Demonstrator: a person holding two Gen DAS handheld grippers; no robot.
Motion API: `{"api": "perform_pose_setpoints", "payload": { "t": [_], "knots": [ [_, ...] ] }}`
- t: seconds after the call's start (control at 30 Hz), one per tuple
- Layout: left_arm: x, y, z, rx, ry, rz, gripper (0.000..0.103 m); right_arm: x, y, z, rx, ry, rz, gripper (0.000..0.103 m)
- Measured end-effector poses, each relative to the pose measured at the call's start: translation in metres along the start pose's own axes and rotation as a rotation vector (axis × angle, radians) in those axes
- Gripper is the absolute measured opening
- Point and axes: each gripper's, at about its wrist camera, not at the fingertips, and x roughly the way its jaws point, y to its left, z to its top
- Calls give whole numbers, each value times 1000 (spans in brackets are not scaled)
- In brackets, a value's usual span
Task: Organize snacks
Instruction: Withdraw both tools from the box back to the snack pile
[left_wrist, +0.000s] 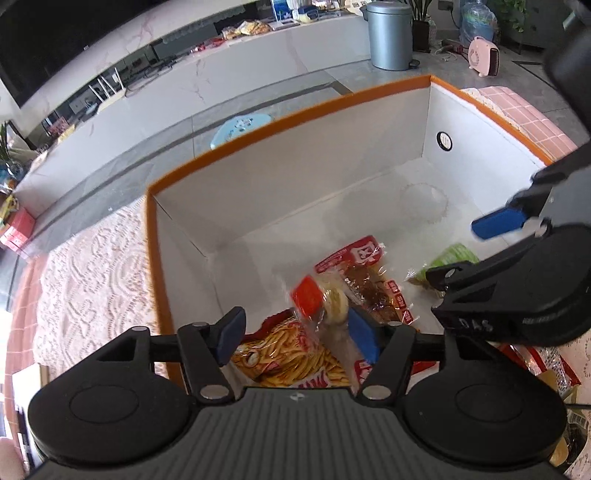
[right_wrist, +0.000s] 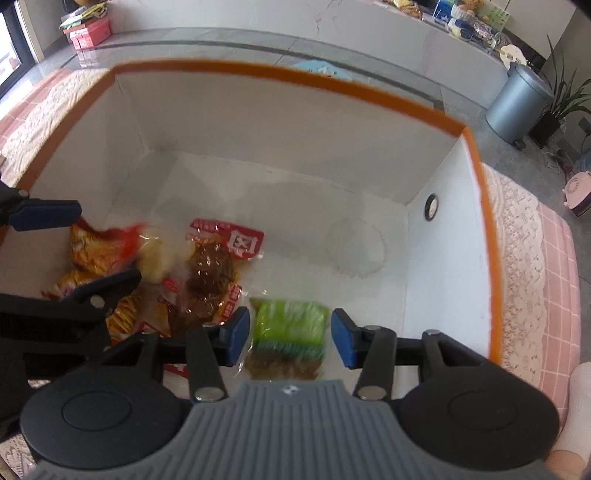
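Both grippers hang unclenched over the orange-rimmed box (right_wrist: 476, 177): left gripper (left_wrist: 295, 336) above the fries packet (left_wrist: 288, 360), right gripper (right_wrist: 290, 336) above the green packet (right_wrist: 290, 325) on the box floor. Advice: withdraw straight upward, clear of the walls, before fetching further snacks.

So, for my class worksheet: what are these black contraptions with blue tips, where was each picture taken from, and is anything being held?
They are hand-held claws; a person works one in each hand, with a camera on each looking along its two fingers. One picture comes from the left claw, the other from the right claw. Both look down into a white box with an orange rim standing on a pink lace-covered table. Inside lie a yellow-red fries packet, a clear red-labelled packet of brown snack and a green packet. Both claws are open, holding nothing.
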Motion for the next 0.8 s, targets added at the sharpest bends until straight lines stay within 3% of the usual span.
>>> {"api": "perform_pose_setpoints", "payload": {
  "t": [0.23, 0.5, 0.8],
  "knots": [
    [-30, 0, -5, -2, -50, 53, 81, -40, -5, 5, 35, -90, -20, 79],
    [-77, 4, -21, -70, -192, 102, 88, -97, -11, -13, 88, -222, -36, 90],
    [-144, 8, -52, -172, -347, 72, 89, -165, -10, -73, 97, -409, -38, 96]
  ]
}}
